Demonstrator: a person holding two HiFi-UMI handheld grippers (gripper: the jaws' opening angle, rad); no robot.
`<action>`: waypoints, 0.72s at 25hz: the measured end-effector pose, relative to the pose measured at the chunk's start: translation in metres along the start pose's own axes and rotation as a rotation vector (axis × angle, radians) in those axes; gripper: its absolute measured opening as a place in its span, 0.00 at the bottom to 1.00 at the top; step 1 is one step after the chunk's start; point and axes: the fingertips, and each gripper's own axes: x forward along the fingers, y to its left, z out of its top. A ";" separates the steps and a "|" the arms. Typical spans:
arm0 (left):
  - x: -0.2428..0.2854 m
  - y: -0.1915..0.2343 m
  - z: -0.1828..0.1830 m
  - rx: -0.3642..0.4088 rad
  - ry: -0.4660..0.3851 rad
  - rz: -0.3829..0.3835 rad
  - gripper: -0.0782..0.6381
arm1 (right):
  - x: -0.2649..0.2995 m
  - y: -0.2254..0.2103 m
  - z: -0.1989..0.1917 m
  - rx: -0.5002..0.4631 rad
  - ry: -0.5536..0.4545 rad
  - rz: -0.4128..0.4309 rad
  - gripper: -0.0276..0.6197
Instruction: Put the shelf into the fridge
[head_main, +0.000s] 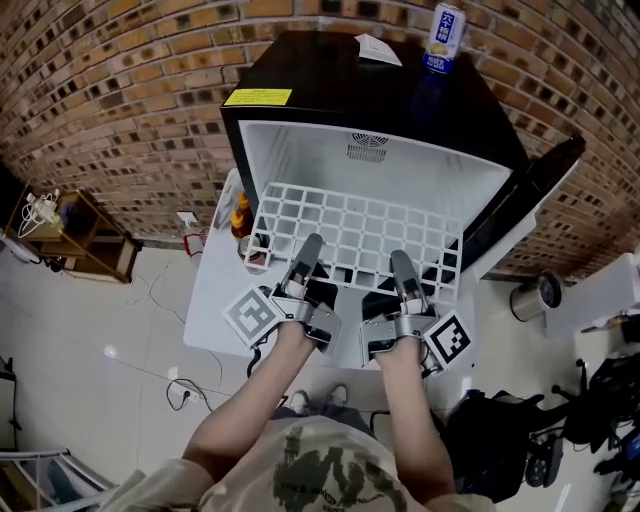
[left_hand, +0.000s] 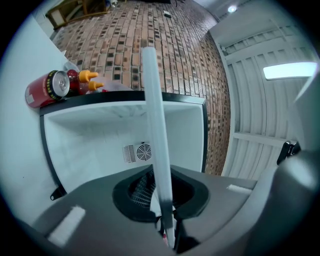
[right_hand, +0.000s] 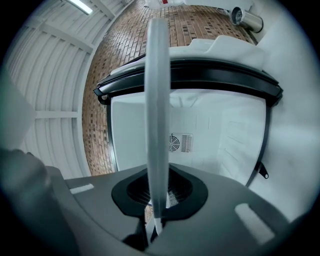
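White wire shelf (head_main: 355, 235) is held across the mouth of the open fridge (head_main: 300, 70), and its near edge, at six o'clock, is gripped from both sides. The fingers of the left gripper (head_main: 308, 250) are clenched on that edge toward seven o'clock, and those of the right gripper (head_main: 400, 265) are clenched on it toward five o'clock. A fan vent (head_main: 367, 146) is seen at twelve o'clock on the white back wall. A blue-and-white can (head_main: 445, 38) is stood on the black fridge top at one o'clock.
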 end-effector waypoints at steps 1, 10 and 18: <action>0.001 0.000 0.001 -0.006 0.000 0.002 0.12 | 0.001 0.000 0.000 0.006 0.001 -0.001 0.08; 0.005 -0.003 0.001 -0.004 -0.007 0.010 0.12 | 0.009 0.002 0.004 0.003 -0.001 -0.020 0.08; 0.017 -0.003 0.004 0.077 0.010 0.020 0.14 | 0.021 0.004 0.012 -0.022 -0.007 -0.031 0.09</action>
